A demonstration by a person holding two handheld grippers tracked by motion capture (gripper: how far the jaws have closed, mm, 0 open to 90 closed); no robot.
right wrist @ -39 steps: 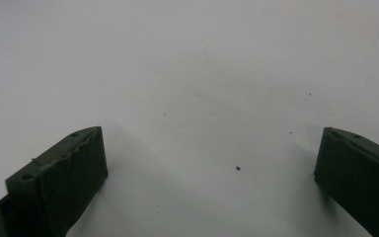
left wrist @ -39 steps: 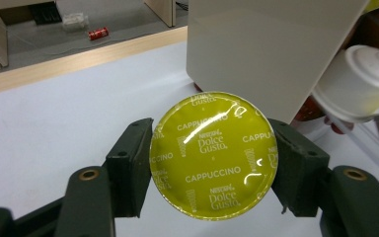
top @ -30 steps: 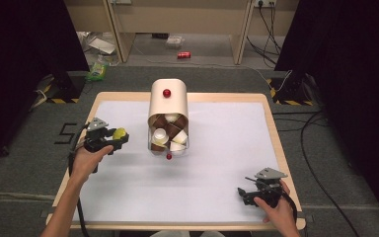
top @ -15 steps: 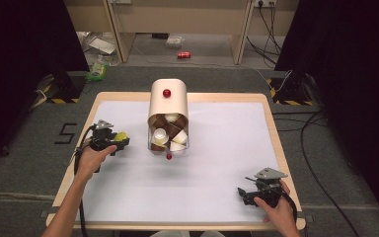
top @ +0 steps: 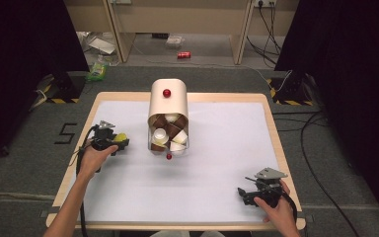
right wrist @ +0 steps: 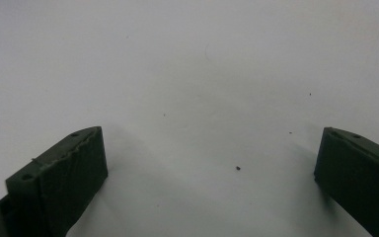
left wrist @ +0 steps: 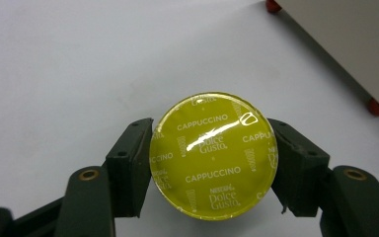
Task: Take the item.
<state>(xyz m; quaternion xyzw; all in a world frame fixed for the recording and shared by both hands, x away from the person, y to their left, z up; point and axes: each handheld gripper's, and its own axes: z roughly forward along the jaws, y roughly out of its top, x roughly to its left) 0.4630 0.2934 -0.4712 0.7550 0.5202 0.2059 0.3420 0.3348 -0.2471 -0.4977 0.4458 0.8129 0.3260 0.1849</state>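
Near the table's (top: 227, 106) left edge, the left gripper (top: 121, 143) clamps a yellow capsule (left wrist: 213, 154) by its rim. It is probably light, stiff and slick, with puncturable foil. The right gripper (right wrist: 212, 163) rests empty, jaws apart.

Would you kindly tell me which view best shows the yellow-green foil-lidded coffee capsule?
The left gripper view: the yellow-green foil-lidded coffee capsule sits close, lettering legible. In the high view it is a small yellow spot.
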